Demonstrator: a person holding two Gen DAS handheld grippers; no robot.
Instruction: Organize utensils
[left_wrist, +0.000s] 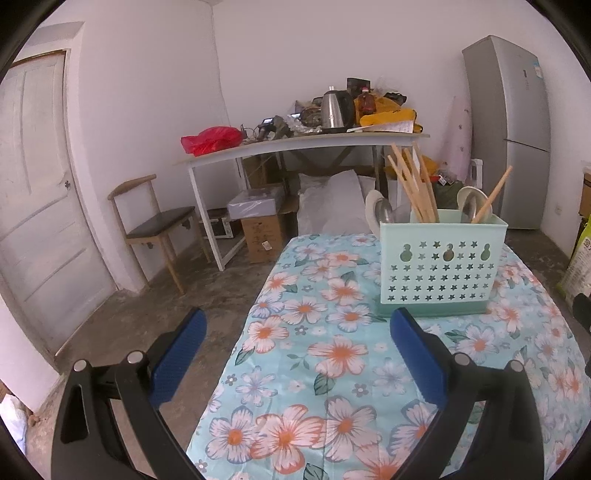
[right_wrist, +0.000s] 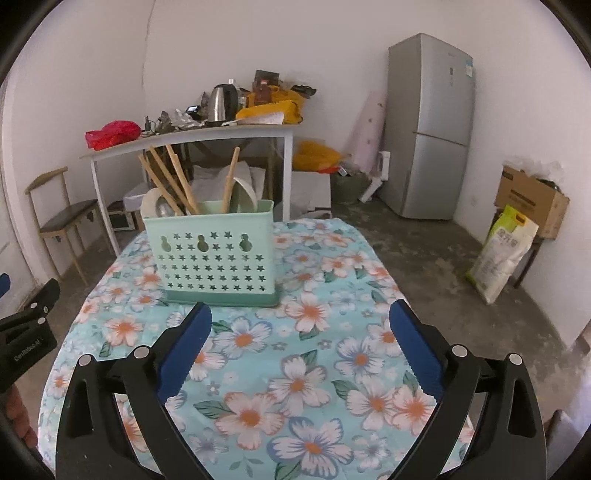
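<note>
A mint-green utensil holder (left_wrist: 441, 266) with star cut-outs stands on the floral tablecloth (left_wrist: 332, 369); it also shows in the right wrist view (right_wrist: 212, 254). Several wooden chopsticks (left_wrist: 413, 184) lean in its left part, one more (left_wrist: 493, 194) in its right part. Spoons (left_wrist: 380, 210) stick up at both ends. In the right wrist view I see the chopsticks (right_wrist: 170, 181) and spoons (right_wrist: 243, 194) too. My left gripper (left_wrist: 297, 325) is open and empty, near the table's left edge. My right gripper (right_wrist: 299, 319) is open and empty, in front of the holder.
Behind the table stand a white desk (left_wrist: 295, 142) with a kettle (left_wrist: 334, 109) and clutter, a chair (left_wrist: 155, 225), cardboard boxes (left_wrist: 262, 232) and a grey fridge (right_wrist: 430, 125). A sack (right_wrist: 502, 251) leans by a box at right. The left gripper's body (right_wrist: 26, 332) shows at left.
</note>
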